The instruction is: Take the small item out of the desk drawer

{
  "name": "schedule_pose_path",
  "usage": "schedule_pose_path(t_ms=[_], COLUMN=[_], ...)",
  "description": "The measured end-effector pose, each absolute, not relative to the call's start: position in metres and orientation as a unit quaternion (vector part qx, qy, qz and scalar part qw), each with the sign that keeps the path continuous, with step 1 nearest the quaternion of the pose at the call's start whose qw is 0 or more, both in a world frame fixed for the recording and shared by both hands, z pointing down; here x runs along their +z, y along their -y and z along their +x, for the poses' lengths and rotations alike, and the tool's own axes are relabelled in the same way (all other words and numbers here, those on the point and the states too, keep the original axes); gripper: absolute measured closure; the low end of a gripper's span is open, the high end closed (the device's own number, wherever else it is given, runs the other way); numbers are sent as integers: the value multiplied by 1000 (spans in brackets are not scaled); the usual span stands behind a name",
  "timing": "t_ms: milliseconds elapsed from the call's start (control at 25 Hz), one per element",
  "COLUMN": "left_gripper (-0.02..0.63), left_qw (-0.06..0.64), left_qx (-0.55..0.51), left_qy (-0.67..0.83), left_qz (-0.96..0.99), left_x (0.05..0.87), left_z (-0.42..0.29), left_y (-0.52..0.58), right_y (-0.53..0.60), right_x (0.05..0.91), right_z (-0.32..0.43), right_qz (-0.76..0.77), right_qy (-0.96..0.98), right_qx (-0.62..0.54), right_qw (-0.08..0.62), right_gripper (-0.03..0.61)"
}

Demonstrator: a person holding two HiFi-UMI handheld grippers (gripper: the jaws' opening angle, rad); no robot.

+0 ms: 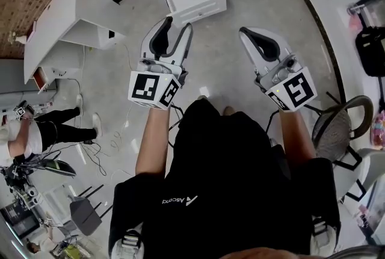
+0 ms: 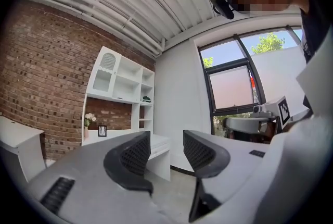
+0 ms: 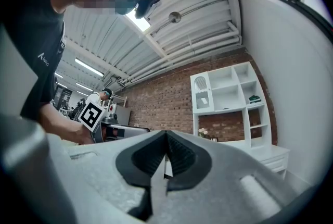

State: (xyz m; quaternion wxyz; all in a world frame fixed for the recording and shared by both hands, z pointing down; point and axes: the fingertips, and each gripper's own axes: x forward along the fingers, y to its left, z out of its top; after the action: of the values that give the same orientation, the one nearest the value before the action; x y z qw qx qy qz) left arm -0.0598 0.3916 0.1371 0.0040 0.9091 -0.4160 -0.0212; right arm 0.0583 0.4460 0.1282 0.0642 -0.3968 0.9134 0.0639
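Left gripper point(image 1: 178, 24), 11 o'clock: jaws wide, empty. Right gripper point(image 1: 245, 32), 1 o'clock: jaws together, empty. Open desk drawer point(image 1: 201, 11), 12 o'clock, well apart; small item not visible inside. Likely risk: blind reach knocks drawer front, shoves item rearward.

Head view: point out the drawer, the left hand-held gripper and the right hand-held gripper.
drawer point(image 1: 198, 12), head view, front panel.
left hand-held gripper point(image 1: 178, 24), head view, gap between its open fingertips.
right hand-held gripper point(image 1: 245, 32), head view, its closed fingertips.
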Motion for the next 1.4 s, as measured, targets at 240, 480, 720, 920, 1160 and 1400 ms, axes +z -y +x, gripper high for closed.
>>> schedule_pose_path(t_ms=[240, 480, 720, 920, 1160, 1400], left_gripper=[408, 403, 403, 403, 403, 403], left_qw=[21, 43, 57, 93, 133, 169], left_qx=[2, 21, 39, 54, 71, 94], left_qy=[423, 424, 430, 425, 433, 447], left_qz=[906, 905, 900, 899, 889, 874], left_x=[168, 203, 237, 275, 324, 372], left_z=[-53, -56, -69, -82, -97, -92], left_y=[-331, -251, -144, -65, 6, 62], right_y=[-394, -317, -206, -114, -39, 23], right_x=[143, 164, 186, 215, 243, 274], right_z=[79, 84, 74, 62, 45, 44], right_qz=[-408, -423, -429, -440, -436, -416], right_qy=[-909, -904, -902, -898, -899, -907], right_qx=[62, 48, 42, 17, 6, -1], right_qw=[52, 37, 12, -11, -41, -68], right_gripper=[577, 577, 577, 577, 577, 577])
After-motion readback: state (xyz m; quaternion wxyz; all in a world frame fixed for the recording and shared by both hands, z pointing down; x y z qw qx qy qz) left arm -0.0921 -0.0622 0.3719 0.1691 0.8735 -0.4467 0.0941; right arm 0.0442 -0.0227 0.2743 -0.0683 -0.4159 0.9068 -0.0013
